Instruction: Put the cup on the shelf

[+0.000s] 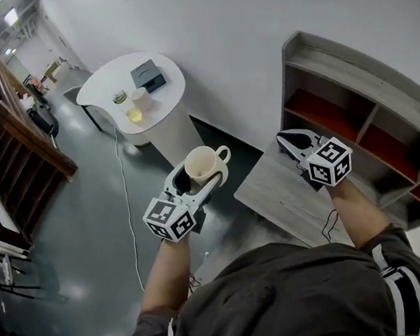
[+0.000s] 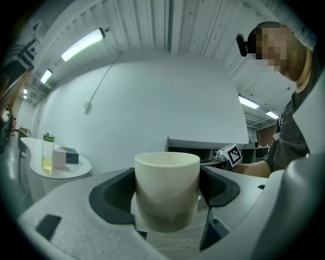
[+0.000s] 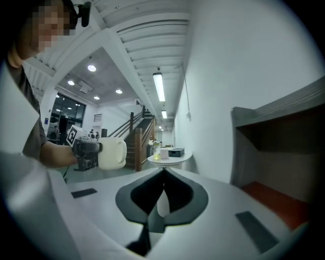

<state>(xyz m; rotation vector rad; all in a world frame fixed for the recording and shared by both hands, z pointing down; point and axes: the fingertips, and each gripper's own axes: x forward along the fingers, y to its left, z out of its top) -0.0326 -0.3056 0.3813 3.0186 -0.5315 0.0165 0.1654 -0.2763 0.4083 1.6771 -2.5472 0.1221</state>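
Note:
A cream cup (image 1: pixel 204 165) with a handle on its right is held upright in the air, my left gripper (image 1: pixel 196 178) shut on its body. In the left gripper view the cup (image 2: pixel 167 189) fills the space between the dark pads. The grey shelf (image 1: pixel 367 111) with red-floored compartments stands at the right against the white wall. My right gripper (image 1: pixel 290 141) hovers in front of the shelf, its jaws shut with nothing between them. From the right gripper view the cup (image 3: pixel 112 153) shows at the left and the shelf (image 3: pixel 284 152) at the right.
A low grey wooden table (image 1: pixel 286 193) lies below my grippers, next to the shelf. A round white table (image 1: pixel 125 90) further back carries a dark box, a jar and small containers. A wooden stair rail (image 1: pixel 15 138) runs along the left. A cable trails over the floor.

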